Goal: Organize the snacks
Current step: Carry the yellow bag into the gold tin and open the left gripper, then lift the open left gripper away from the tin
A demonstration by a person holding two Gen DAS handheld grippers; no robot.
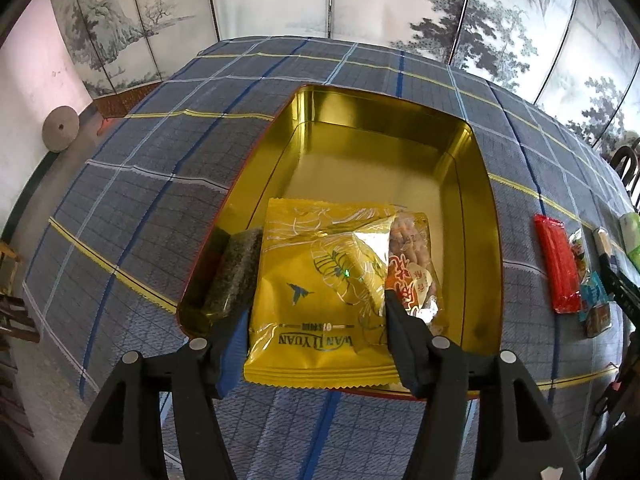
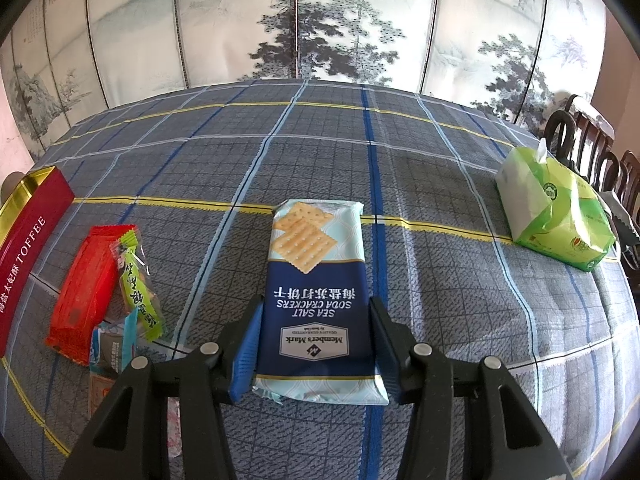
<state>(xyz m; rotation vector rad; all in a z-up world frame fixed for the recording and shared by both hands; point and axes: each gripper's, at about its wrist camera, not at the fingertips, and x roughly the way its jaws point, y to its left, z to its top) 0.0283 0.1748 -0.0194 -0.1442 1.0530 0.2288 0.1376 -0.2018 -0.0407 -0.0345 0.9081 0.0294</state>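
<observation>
An open gold-lined tin point(image 1: 486, 216) stands on the checked tablecloth in the left wrist view. Its near end holds a dark seaweed-like packet point(image 1: 232, 276), a clear packet of orange snacks point(image 1: 412, 264) and a yellow packet point(image 1: 320, 292) whose near edge overhangs the rim. My left gripper point(image 1: 316, 312) straddles the yellow packet with its jaws loose around it. In the right wrist view a blue sea salt soda cracker pack point(image 2: 316, 300) lies lengthwise between the fingers of my right gripper point(image 2: 316, 304), both pads against its sides.
Right of the tin point(image 2: 28, 240), whose red side reads TOFFEE, lie a red packet point(image 2: 80, 284), a green-striped packet point(image 2: 140, 280) and a few small wrappers. A green tissue pack point(image 2: 556, 212) sits far right, with dark chairs point(image 2: 584, 140) behind. A painted folding screen backs the table.
</observation>
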